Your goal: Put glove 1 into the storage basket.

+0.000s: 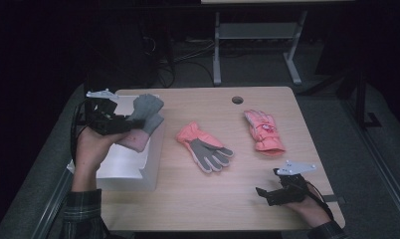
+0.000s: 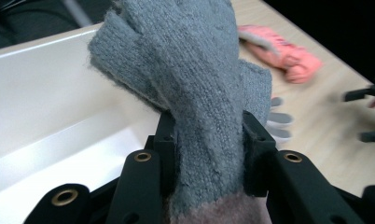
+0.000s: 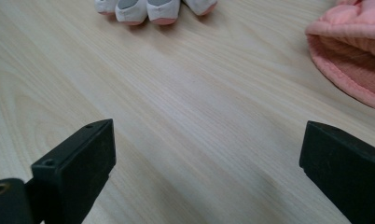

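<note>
The left gripper (image 2: 209,140) pinches the grey knitted glove (image 2: 195,84) directly above the white open box (image 1: 131,167); right gripper (image 1: 282,191) spread

I'm holding a grey knitted glove (image 1: 147,110) with a dusty-pink cuff; it is standing up out of my left gripper (image 2: 209,140), whose jaws are pinching it just above the cuff, fingers pointing up and away and folding loosely. It is hanging over the open white box (image 1: 133,169) at the table's left side.
</note>
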